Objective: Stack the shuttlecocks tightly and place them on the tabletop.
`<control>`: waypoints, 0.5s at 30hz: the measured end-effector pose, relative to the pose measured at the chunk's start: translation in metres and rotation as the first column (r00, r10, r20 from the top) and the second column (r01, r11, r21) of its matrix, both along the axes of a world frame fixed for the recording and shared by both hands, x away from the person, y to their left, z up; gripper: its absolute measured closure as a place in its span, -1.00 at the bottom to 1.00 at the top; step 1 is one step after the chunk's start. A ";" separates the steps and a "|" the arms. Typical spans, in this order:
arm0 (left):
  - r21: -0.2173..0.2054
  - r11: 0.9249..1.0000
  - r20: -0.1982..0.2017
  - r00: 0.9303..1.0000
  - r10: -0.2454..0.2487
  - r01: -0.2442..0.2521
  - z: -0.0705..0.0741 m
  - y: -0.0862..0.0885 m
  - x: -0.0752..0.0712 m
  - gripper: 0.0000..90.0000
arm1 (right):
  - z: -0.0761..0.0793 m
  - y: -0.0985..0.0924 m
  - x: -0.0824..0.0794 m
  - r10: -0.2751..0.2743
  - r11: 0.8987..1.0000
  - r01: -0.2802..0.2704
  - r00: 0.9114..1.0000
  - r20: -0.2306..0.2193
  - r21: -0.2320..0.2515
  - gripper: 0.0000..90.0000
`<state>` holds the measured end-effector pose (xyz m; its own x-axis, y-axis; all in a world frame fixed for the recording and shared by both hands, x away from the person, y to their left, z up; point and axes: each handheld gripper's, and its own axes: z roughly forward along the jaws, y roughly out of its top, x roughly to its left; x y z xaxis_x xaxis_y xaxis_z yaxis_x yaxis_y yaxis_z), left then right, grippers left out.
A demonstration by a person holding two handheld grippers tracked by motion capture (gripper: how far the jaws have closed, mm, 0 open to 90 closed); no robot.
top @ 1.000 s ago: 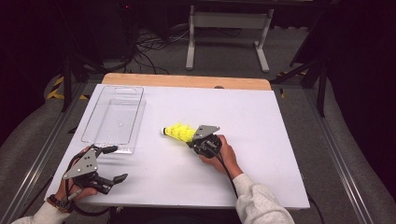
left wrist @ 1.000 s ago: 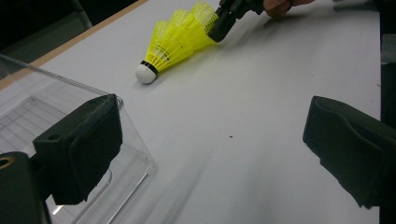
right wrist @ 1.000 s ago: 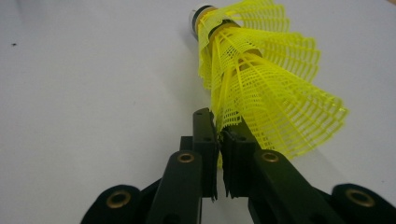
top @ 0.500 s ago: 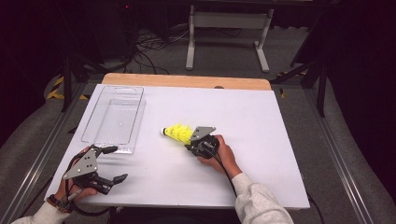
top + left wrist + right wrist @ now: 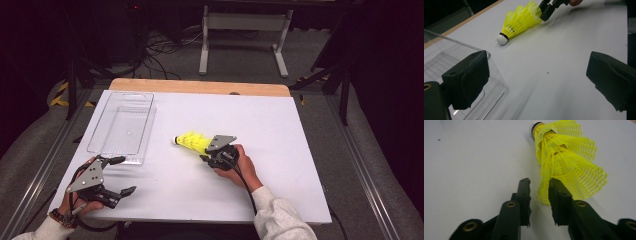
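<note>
A yellow shuttlecock (image 5: 191,141) lies on its side on the white table (image 5: 280,130), a little left of the middle. Its white cork (image 5: 175,140) points toward the left, and its open skirt points toward the right gripper (image 5: 209,155).

In the right gripper view the skirt (image 5: 569,162) is seen from very near: its lower edge hangs into the gap between the two black jaws. The right jaw lies against the mesh from below, the left jaw stands a little apart from it, so the jaws are narrowly parted and not yet pressed together on the skirt. From the high view this gap is too small to judge. The left gripper view shows the shuttlecock (image 5: 520,21) from the other side, with the right gripper's tips (image 5: 546,11) at the skirt edge and the cork (image 5: 502,39) resting on the table.

The left gripper (image 5: 117,175) is at the near left corner of the table, held in the left hand (image 5: 75,200), with its jaws spread wide and nothing between them. Just in front of it is a clear plastic tray (image 5: 121,125), and one jaw stands before the tray's near corner (image 5: 499,80).

The table between the tray and the shuttlecock is bare, and so is the right half, up to the wooden strip (image 5: 200,86) at the far edge.
</note>
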<state>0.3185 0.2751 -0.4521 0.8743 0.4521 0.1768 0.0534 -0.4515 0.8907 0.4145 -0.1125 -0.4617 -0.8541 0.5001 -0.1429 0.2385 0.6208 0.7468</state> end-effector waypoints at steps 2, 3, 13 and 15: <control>0.001 1.000 -0.001 1.000 -0.001 0.001 0.000 0.000 0.000 -0.88 | 0.002 -0.001 0.000 0.008 1.000 -0.008 1.000 0.010 -0.003 0.95; 0.003 1.000 -0.003 1.000 -0.001 0.001 0.000 -0.001 0.000 -0.88 | 0.002 -0.001 0.001 0.007 1.000 -0.007 1.000 0.014 -0.003 0.98; 0.001 1.000 -0.002 1.000 -0.003 0.003 0.000 0.000 0.000 -0.88 | 0.004 0.004 0.000 0.095 0.995 -0.096 0.995 0.025 0.009 1.00; 0.001 1.000 -0.002 1.000 -0.003 0.003 0.000 0.000 0.000 -0.88 | 0.003 0.003 0.001 0.088 0.996 -0.088 0.996 0.015 0.018 0.98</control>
<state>0.3188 0.2750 -0.4525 0.8759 0.4495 0.1751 0.0542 -0.4524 0.8902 0.4158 -0.1097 -0.4591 -0.8929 0.4256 -0.1470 0.1726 0.6251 0.7612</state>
